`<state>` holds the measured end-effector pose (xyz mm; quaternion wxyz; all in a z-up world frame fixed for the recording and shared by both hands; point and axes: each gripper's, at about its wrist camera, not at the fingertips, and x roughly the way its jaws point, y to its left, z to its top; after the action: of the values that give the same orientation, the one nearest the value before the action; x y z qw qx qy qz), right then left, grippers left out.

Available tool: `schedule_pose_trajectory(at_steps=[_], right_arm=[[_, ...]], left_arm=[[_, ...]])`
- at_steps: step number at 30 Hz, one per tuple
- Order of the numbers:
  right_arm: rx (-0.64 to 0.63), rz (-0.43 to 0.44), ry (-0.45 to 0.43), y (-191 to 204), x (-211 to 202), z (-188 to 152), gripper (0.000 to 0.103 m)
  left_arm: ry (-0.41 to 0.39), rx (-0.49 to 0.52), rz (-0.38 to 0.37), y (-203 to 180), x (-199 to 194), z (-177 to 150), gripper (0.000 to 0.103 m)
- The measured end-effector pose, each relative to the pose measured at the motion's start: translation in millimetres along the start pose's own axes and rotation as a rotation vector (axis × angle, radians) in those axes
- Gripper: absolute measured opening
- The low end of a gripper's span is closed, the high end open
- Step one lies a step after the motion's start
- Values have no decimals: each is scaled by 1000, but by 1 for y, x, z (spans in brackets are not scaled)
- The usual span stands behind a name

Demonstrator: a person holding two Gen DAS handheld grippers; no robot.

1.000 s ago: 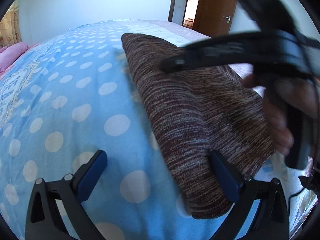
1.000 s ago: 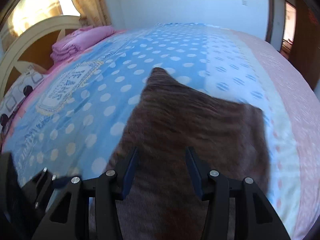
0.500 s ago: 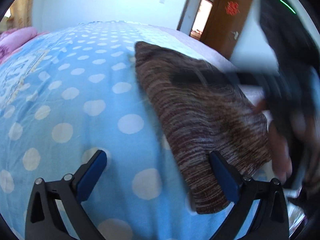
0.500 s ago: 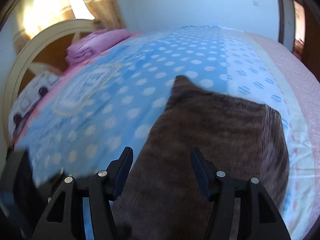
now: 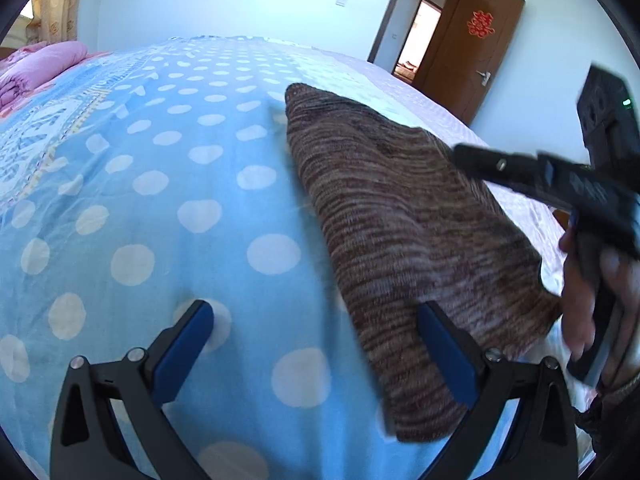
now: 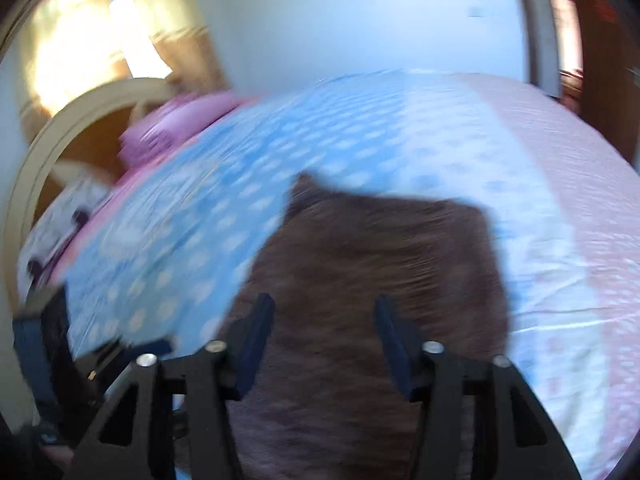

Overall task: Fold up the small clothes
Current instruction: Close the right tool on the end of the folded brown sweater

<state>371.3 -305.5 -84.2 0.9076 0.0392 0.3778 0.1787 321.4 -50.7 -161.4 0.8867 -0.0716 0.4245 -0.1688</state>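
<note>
A folded brown striped knit garment (image 5: 400,232) lies flat on the blue polka-dot bed sheet (image 5: 160,200). My left gripper (image 5: 316,340) is open and empty just above the sheet; its right finger (image 5: 444,352) is over the garment's near left edge. My right gripper (image 6: 324,332) is open and empty, hovering above the near part of the garment (image 6: 360,280); that view is blurred by motion. In the left wrist view the right gripper's body (image 5: 560,184) and the hand holding it are at the garment's right side.
Pink folded bedding (image 5: 36,64) lies at the head of the bed beside a cream headboard (image 6: 72,128). A brown door (image 5: 472,48) stands open beyond the bed's far side. The sheet's pink part (image 6: 560,184) lies right of the garment.
The right gripper has lifted and pulled back from over the garment, still moving and blurred. The left gripper has stayed open and shifted a little. The garment lies unchanged.
</note>
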Motion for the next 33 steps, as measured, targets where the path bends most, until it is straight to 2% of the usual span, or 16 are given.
schedule_pose_trajectory(at_steps=[2,3,6,10,11,12,17,21,23,24,25,26,27,29,31,33], right_arm=[[114,-47,-14,-43,-6,11,27],[155,-43,-13,-59,-8,13,24],[209,-44,24,-86,-6,14,24],[216,40,81,-90,6,8,24],[214,52,91,-88,10,6,18],[211,51,100,-88,11,5,4],[217,-69,49,-94,-7,-2,3],[229,-100,101,-105,3,-16,3],[216,-61,111,-102,5,-18,4],[201,-78,100,-99,2,-17,5],[186,-104,84,-95,-3,-16,7],[170,-130,61,-90,-12,-15,18],[160,-127,42,-85,-20,-16,32],[113,-40,4,-66,-39,-21,34],[48,17,41,-50,-41,-32,34],[16,11,107,-44,-33,-47,34]], left_arm=[[10,-2,-5,1,3,-1,103],[4,-2,-7,1,1,-2,103],[-1,3,-5,0,2,-3,103],[-11,-7,-16,2,1,-3,103],[-12,-15,-18,2,1,-3,103],[-13,-18,-19,2,1,-3,103],[-8,-6,6,-1,2,-3,103],[-4,27,43,-7,3,-3,103],[-6,21,40,-5,3,-3,103],[-5,20,40,-5,2,-3,103],[-3,25,46,-6,1,-4,103],[-2,41,54,-9,0,-7,103],[-4,54,61,-11,-1,-8,103],[-13,76,78,-16,-2,-10,103],[-4,79,80,-16,-1,-9,103],[2,70,68,-14,-1,-9,103]])
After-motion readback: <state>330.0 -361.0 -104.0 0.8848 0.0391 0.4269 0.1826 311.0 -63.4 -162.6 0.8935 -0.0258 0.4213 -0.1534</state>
